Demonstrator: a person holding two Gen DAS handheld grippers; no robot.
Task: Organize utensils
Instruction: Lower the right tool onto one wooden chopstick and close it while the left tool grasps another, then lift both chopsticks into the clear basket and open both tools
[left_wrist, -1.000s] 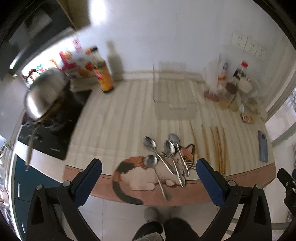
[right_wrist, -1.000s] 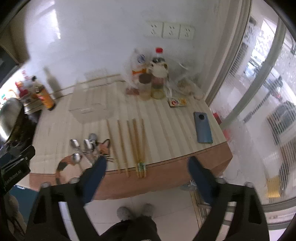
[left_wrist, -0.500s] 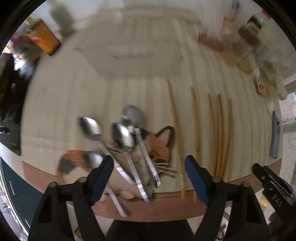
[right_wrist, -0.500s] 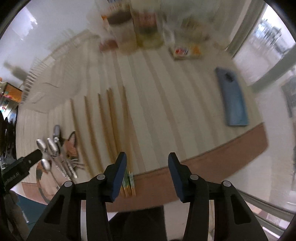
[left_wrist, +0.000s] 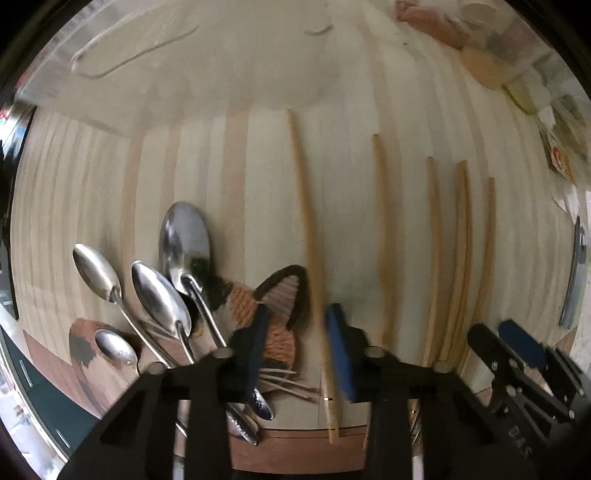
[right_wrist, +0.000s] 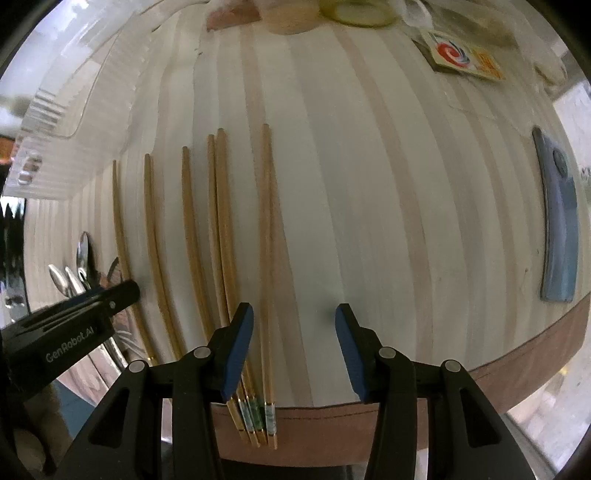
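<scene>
Several metal spoons (left_wrist: 162, 295) lie on a cat-shaped mat (left_wrist: 273, 314) at the counter's front left. Several wooden chopsticks (left_wrist: 380, 229) lie side by side to their right; they also show in the right wrist view (right_wrist: 221, 240). My left gripper (left_wrist: 297, 347) is open, low over the mat, with its right finger beside the leftmost chopstick (left_wrist: 306, 221). My right gripper (right_wrist: 293, 347) is open, with the rightmost chopstick (right_wrist: 266, 258) just inside its left finger. A clear plastic organizer tray (right_wrist: 74, 92) stands at the back left.
A blue phone (right_wrist: 557, 229) lies at the right edge of the striped counter (right_wrist: 388, 184). Jars and a packet (right_wrist: 461, 59) stand along the back. The counter's brown front edge (right_wrist: 332, 432) runs under both grippers.
Both grippers have dropped from high above the floor to just over the counter. Their jaws have narrowed. The left one now sits over the cat mat, the right one over the chopsticks.
</scene>
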